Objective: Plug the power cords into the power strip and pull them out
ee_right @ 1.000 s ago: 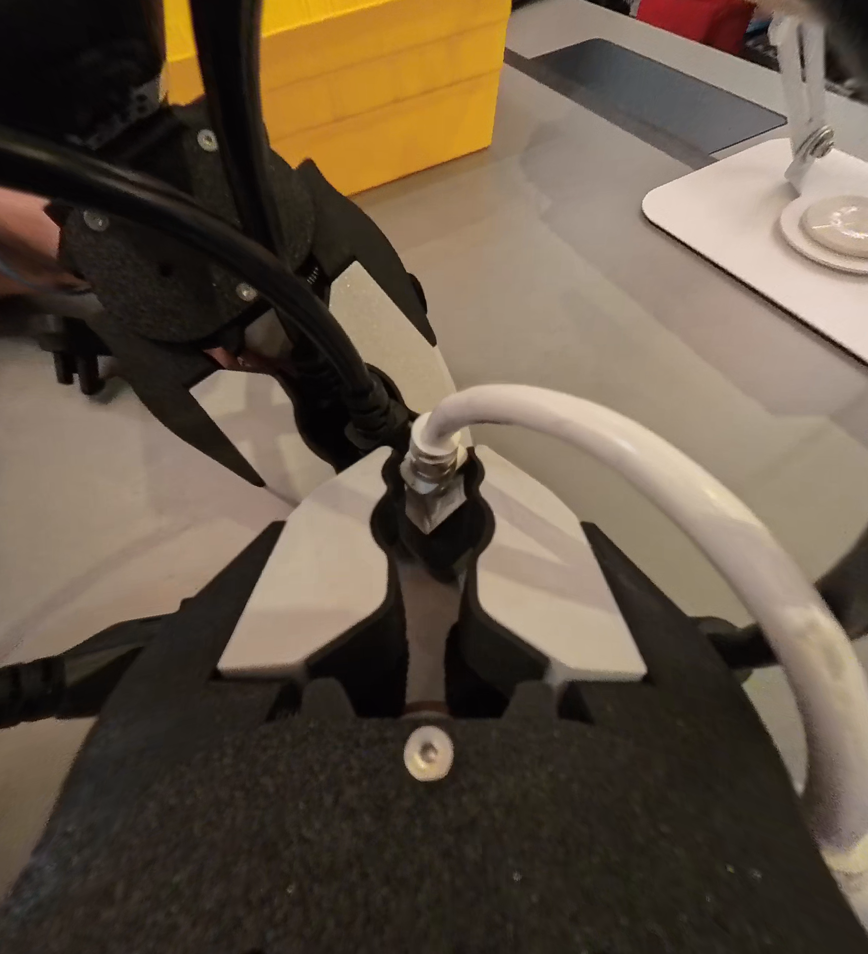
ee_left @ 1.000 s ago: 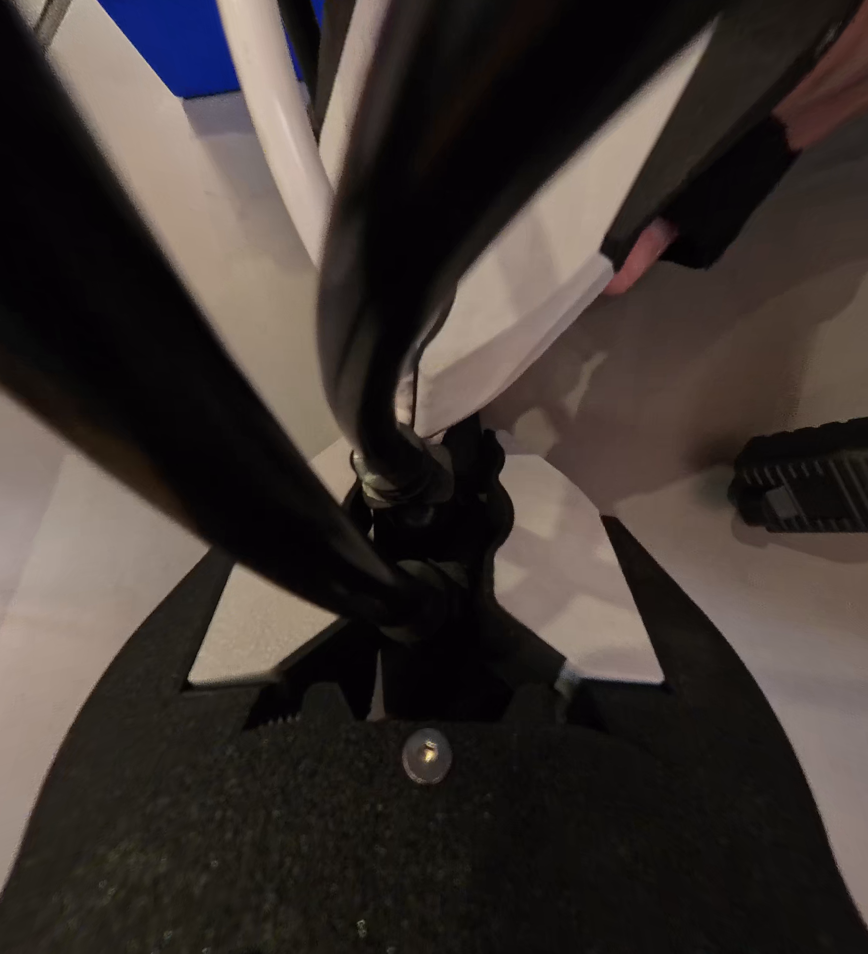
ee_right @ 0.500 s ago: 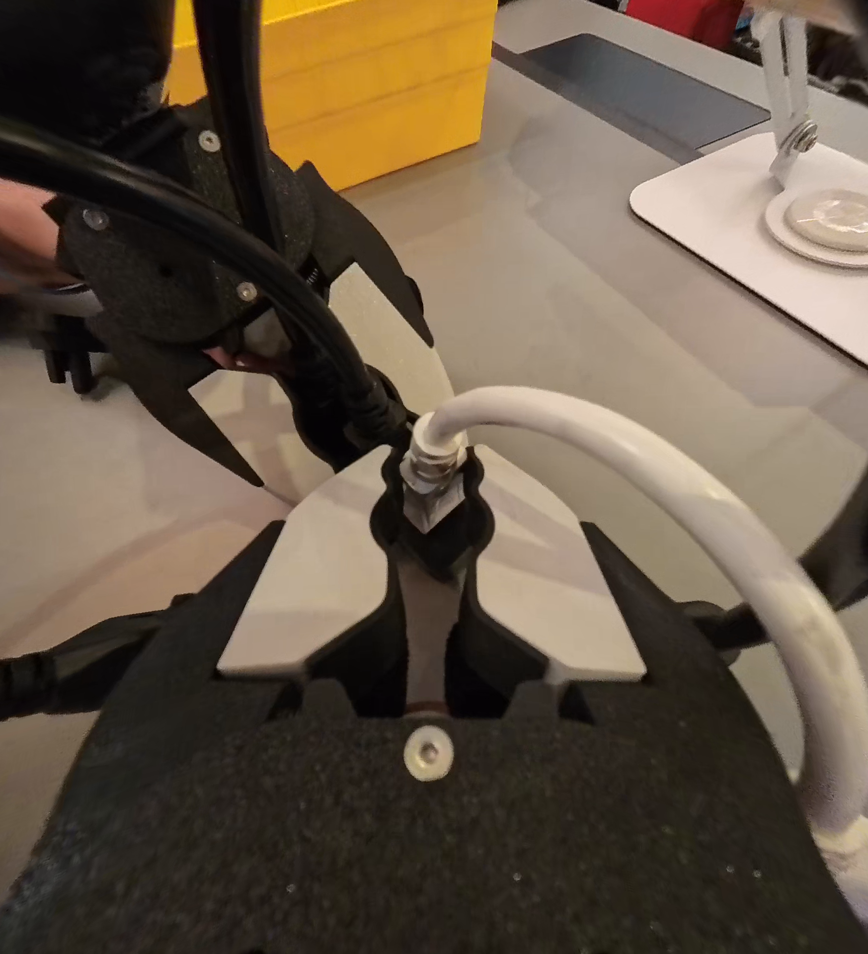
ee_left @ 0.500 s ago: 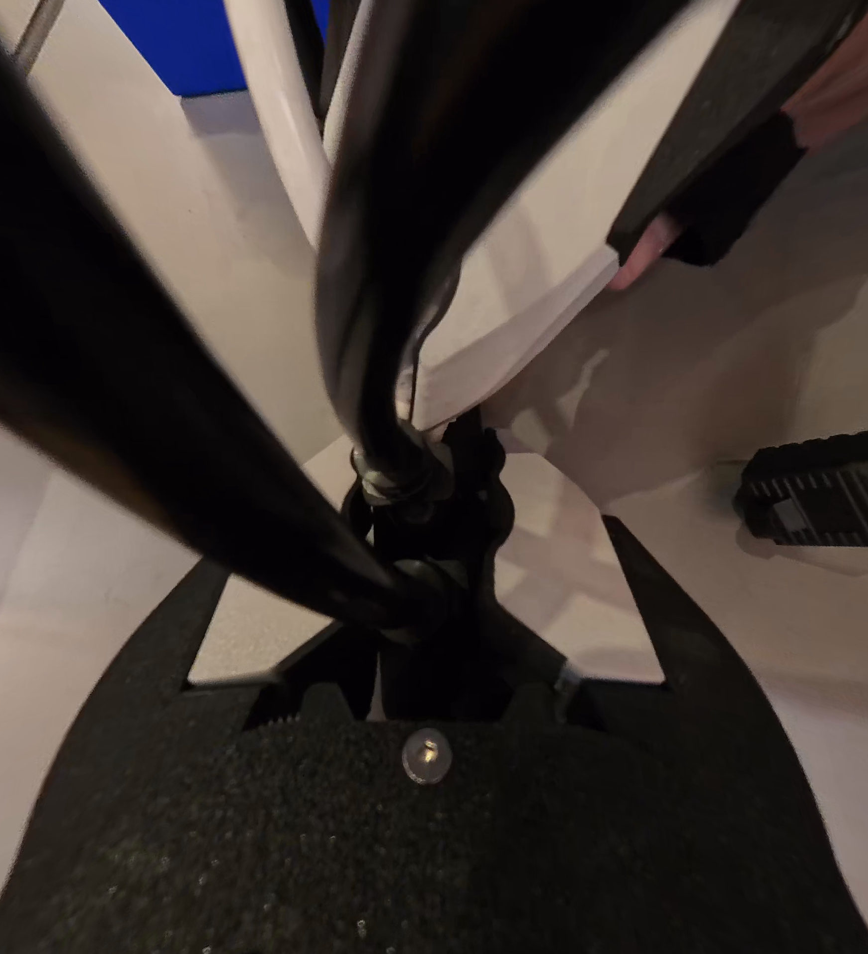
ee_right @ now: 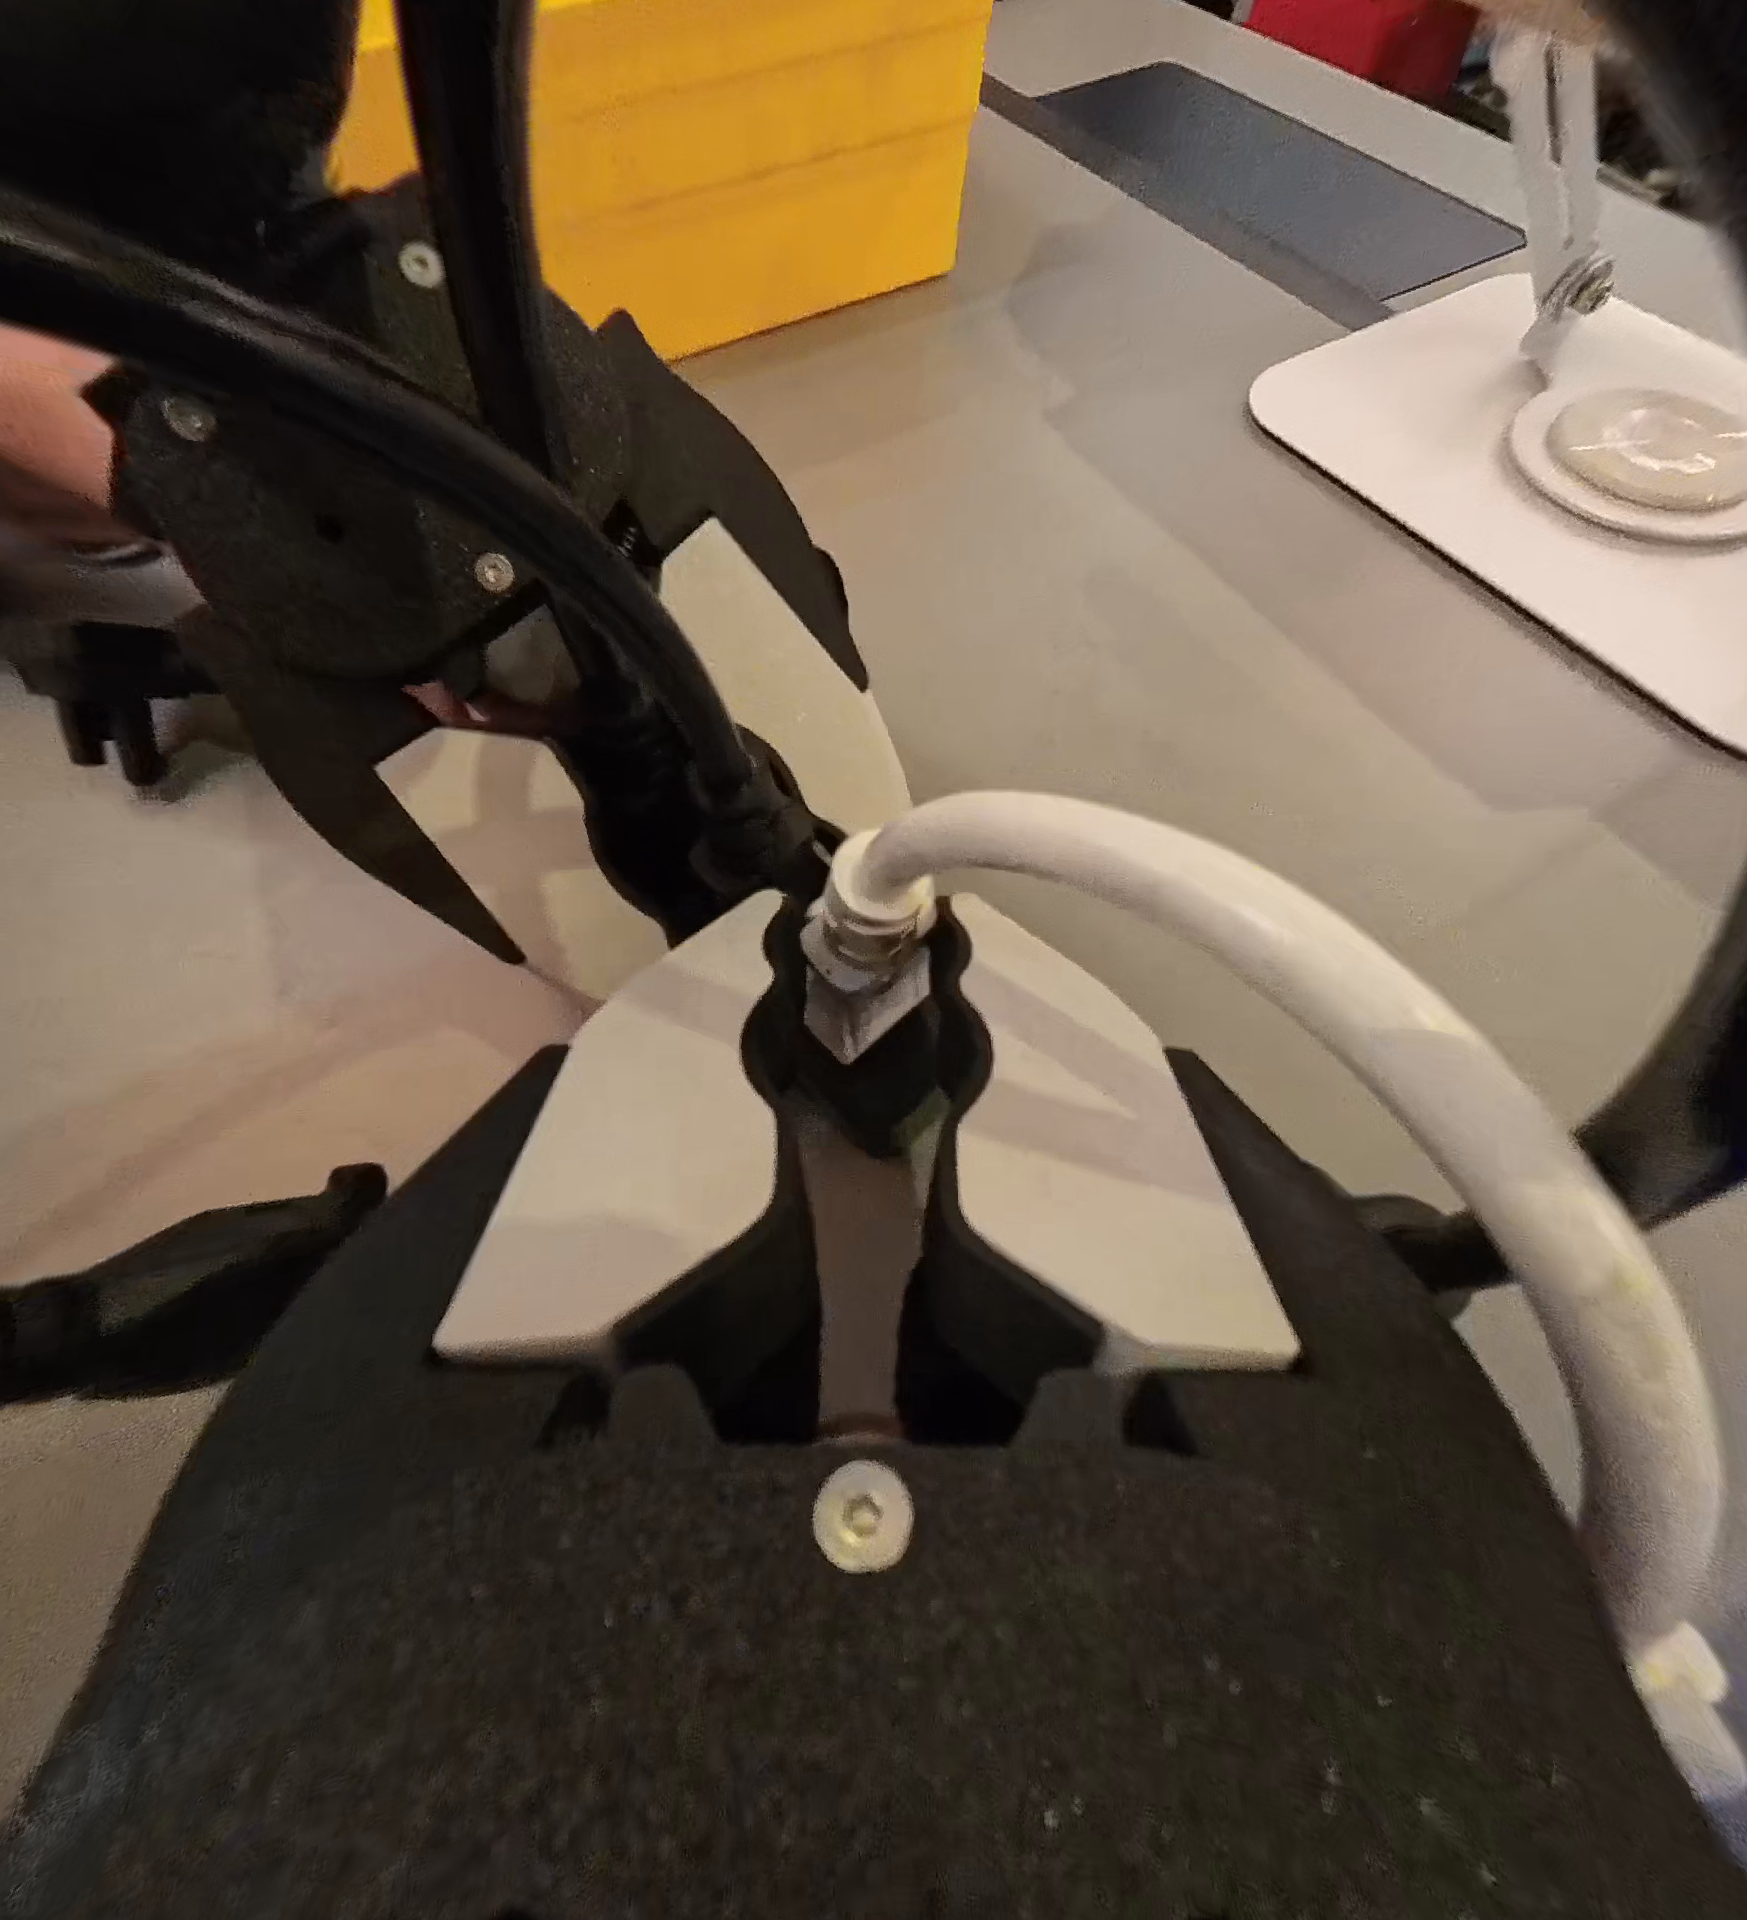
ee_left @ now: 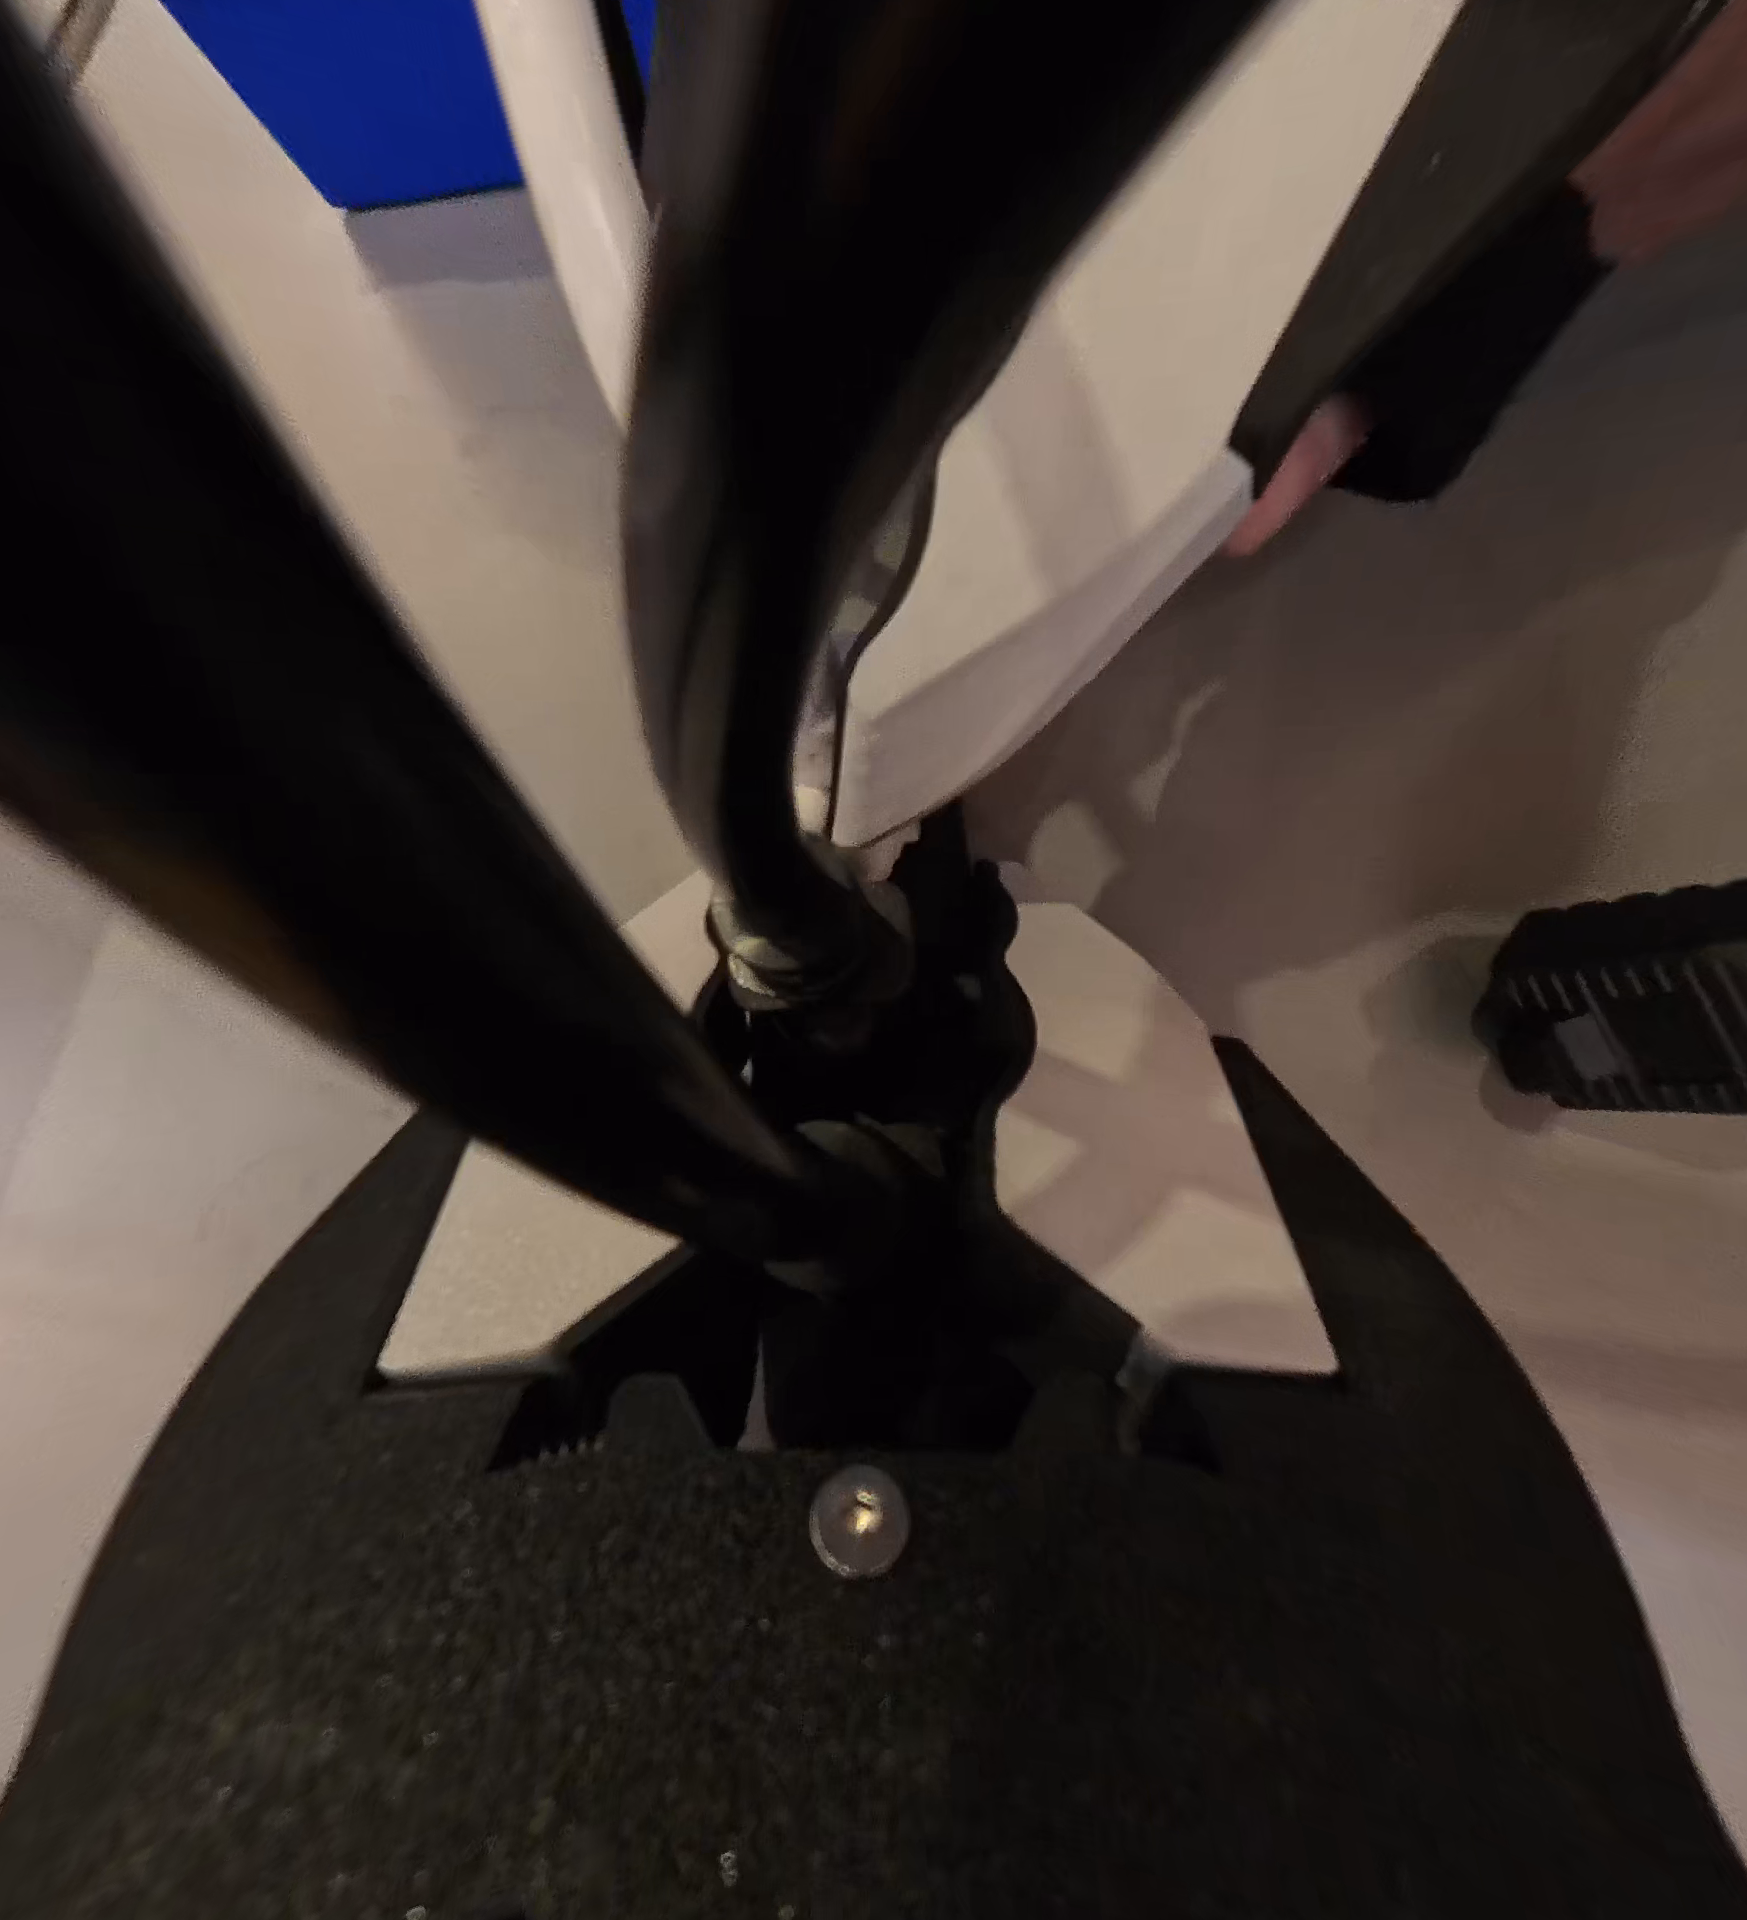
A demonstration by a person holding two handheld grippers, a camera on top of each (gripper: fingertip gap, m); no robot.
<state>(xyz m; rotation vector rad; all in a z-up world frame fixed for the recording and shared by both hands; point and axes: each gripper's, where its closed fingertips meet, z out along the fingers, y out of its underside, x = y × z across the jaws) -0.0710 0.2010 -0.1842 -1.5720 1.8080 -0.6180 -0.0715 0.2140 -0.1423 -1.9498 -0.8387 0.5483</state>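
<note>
the right gripper (ee_right: 864,997) sits in the middle of the right wrist view; its jaws are clamped on the metal end of the white cord (ee_right: 1264,997); the white cord bends in an arc to the lower right of the frame; just above and left, the left gripper (ee_right: 744,831) has its jaws clamped on the end of the black cord (ee_right: 349,384); the two cord ends touch tip to tip above the grey worktop (ee_right: 1108,644); a yellow box (ee_right: 744,156) sits at the top; a white stand (ee_right: 1523,499) sits upper right; in the left wrist view a black ribbed block (ee_left: 1669,997) lies at the right edge.
</note>
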